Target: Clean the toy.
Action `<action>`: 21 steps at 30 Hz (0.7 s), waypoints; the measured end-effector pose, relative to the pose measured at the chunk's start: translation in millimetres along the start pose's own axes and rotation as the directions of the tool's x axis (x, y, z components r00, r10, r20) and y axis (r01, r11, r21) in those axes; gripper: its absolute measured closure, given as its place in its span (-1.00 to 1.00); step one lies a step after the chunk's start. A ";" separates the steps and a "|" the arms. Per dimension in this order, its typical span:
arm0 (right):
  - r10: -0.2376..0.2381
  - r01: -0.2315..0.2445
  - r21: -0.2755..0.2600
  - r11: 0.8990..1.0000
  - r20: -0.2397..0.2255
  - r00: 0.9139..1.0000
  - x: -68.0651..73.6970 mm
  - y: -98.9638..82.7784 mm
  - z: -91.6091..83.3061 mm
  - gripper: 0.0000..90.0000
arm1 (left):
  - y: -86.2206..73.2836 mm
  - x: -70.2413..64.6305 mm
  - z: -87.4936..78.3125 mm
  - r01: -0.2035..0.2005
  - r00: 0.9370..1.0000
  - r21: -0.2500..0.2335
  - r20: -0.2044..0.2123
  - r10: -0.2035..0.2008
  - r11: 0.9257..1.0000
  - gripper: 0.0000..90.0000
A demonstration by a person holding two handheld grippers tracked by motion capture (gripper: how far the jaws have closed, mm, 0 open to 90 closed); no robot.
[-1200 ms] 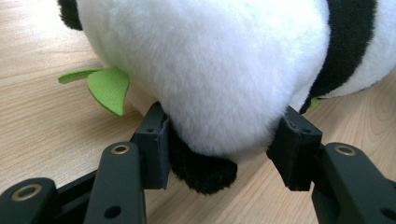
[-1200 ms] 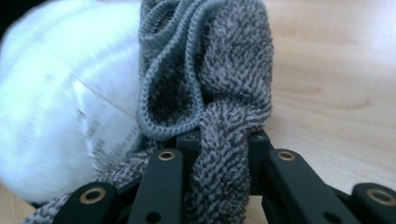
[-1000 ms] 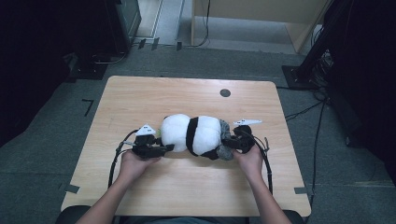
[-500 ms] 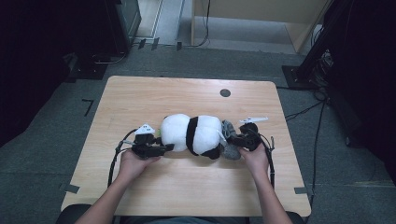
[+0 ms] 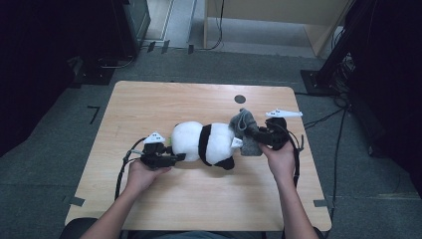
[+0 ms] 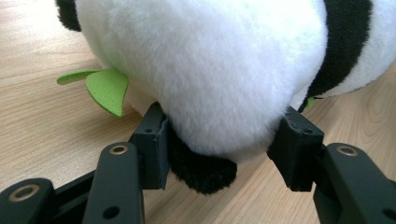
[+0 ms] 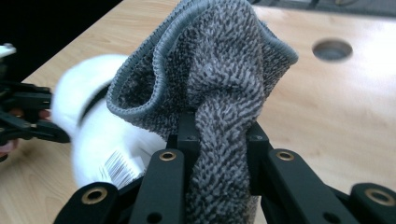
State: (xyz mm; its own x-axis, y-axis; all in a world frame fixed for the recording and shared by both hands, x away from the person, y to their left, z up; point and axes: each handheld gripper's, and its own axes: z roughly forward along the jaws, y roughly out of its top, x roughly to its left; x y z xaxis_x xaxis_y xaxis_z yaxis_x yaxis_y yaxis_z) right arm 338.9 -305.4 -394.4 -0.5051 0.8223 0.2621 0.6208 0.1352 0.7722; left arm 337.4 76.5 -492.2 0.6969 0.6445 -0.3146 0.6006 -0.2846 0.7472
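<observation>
Two tongs grip fluffy panda (image 5: 206,143), nubby grey cloth (image 7: 219,93)

On the table (image 5: 149,199) there is one toy panda (image 5: 206,143), one grey cloth (image 5: 245,130) and two green leaves (image 6: 100,86). Two grippers are there, one left (image 5: 179,157) and one right (image 5: 249,134).

Cloth (image 5: 245,130) right of panda (image 5: 205,143) on table (image 5: 149,104).

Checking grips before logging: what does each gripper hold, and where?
Left gripper clamps the plush panda at its rounded white end; right gripper pinches a bunched fold of the grey cloth.
</observation>
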 end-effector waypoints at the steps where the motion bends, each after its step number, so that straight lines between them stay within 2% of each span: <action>1: -0.022 0.022 0.005 1.000 -0.001 1.000 6.0 5.6 0.1 0.68 | 0.0 0.0 0.0 0.001 1.000 0.000 0.001 -0.001 1.000 0.00; 4: -0.092 0.092 0.016 0.996 -0.005 0.996 24.8 21.8 4.3 0.68 | 0.3 -0.1 -0.2 -0.002 1.000 -0.006 0.002 0.002 1.000 0.00; 8: -0.159 0.161 0.038 0.986 -0.040 0.986 48.2 41.4 17.3 0.68 | 0.3 0.1 -0.2 -0.005 1.000 -0.009 0.004 0.005 1.000 0.00; 16: -0.233 0.241 0.056 0.969 -0.123 0.965 94.2 69.3 47.9 0.68 | 0.4 0.2 -0.4 -0.010 1.000 -0.012 0.004 0.010 1.000 0.00; 21: -0.246 0.262 0.073 0.962 -0.177 0.953 116.8 78.0 70.8 0.68 | 0.9 0.2 -0.6 -0.010 1.000 -0.012 0.002 0.010 1.000 0.00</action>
State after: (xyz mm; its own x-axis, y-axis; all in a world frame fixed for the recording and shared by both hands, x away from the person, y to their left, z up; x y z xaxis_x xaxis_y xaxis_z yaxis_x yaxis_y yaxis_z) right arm 370.8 -159.7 -344.5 -0.7398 0.6529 0.1623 0.5090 0.3854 0.7697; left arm 337.9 76.8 -491.2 0.7038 0.6402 -0.3079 0.5888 -0.2831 0.7571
